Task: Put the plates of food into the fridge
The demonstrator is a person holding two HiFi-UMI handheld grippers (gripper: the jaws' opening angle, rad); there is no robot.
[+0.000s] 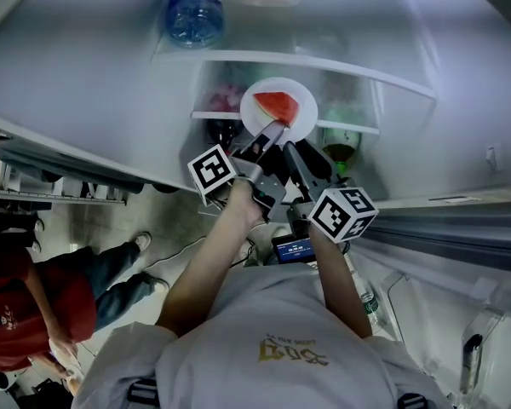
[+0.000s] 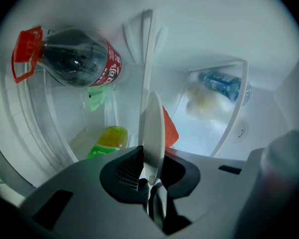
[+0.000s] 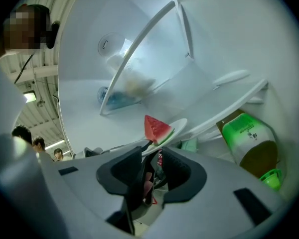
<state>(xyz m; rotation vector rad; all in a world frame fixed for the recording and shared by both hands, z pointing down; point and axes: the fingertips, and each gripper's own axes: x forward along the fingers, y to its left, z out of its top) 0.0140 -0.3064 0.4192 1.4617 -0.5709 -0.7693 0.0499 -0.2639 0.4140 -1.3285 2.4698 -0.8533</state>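
Inside the fridge (image 1: 349, 24), left tongs (image 2: 150, 171) pinch the round white plate (image 1: 266, 89); right tongs (image 3: 152, 157) gape narrowly.

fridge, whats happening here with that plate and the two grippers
A person is reaching into the open fridge with both grippers. The left gripper is clamped on the rim of a white plate that carries a watermelon slice, holding it in front of the shelves. The right gripper sits close below the plate with its jaws apart, gripping nothing. The plate is not released yet; whether it already touches a shelf cannot be told.
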